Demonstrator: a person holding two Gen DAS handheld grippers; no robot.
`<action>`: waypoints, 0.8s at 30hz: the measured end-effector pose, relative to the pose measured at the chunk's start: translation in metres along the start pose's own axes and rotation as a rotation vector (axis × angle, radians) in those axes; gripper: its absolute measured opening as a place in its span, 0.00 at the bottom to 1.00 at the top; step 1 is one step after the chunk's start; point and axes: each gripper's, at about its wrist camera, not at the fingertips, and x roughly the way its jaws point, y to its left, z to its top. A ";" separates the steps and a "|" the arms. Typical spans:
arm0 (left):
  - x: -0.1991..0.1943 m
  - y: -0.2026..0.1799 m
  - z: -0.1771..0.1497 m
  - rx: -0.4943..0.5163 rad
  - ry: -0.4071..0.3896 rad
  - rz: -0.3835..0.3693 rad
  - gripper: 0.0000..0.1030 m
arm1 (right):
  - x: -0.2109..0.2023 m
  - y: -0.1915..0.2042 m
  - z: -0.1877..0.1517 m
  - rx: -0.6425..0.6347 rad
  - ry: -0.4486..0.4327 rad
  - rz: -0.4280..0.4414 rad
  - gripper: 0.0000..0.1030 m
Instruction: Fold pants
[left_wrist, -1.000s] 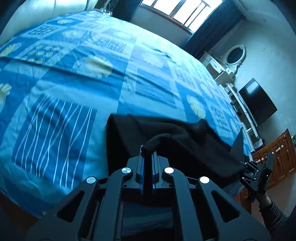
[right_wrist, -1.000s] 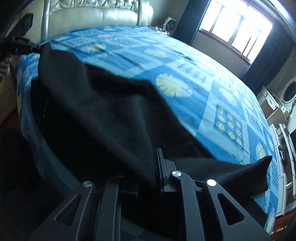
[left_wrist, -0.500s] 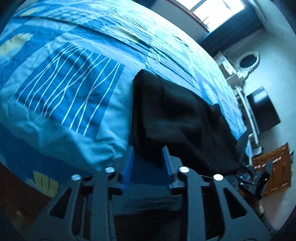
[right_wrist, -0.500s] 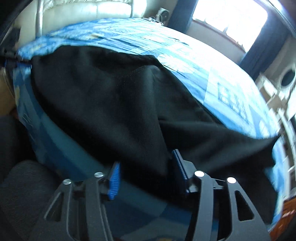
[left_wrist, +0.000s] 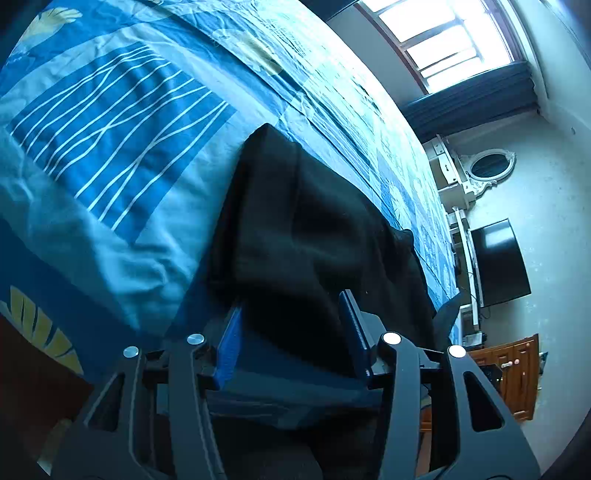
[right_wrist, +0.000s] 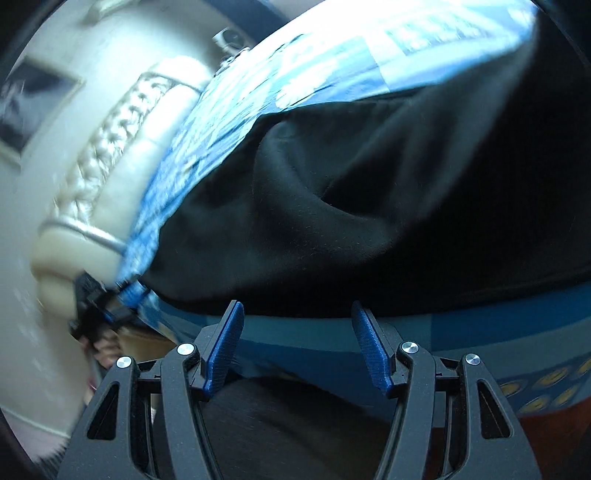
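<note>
The black pants (left_wrist: 317, 236) lie folded along the near edge of the blue patterned bed (left_wrist: 110, 122). My left gripper (left_wrist: 291, 314) is open, its blue pads either side of the pants' near hem, with cloth between the jaws but not clamped. In the right wrist view the pants (right_wrist: 369, 192) fill the middle, bunched with a deep crease. My right gripper (right_wrist: 297, 317) is open and empty just below the pants' edge, over the side of the bed (right_wrist: 480, 328). The left gripper (right_wrist: 99, 306) shows blurred at the far left.
A cream tufted headboard (right_wrist: 122, 147) stands at the bed's left end. A dresser with an oval mirror (left_wrist: 491, 166), a dark TV (left_wrist: 498, 262) and a wooden cabinet (left_wrist: 513, 373) line the far wall. A window (left_wrist: 454, 37) is behind the bed.
Both grippers have let go of the pants and opened. The lifted cloth has dropped onto the bed. Both grippers have pulled back and down to the bed's near edge.
</note>
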 end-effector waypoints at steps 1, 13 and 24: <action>0.001 -0.001 0.001 0.003 -0.002 0.006 0.48 | -0.003 -0.002 -0.002 0.027 -0.006 0.015 0.60; 0.020 -0.012 0.002 0.039 0.013 0.112 0.31 | -0.021 -0.014 -0.022 0.245 -0.070 0.085 0.66; 0.030 -0.007 0.002 0.027 0.051 0.153 0.10 | -0.021 -0.017 -0.013 0.305 -0.108 0.068 0.66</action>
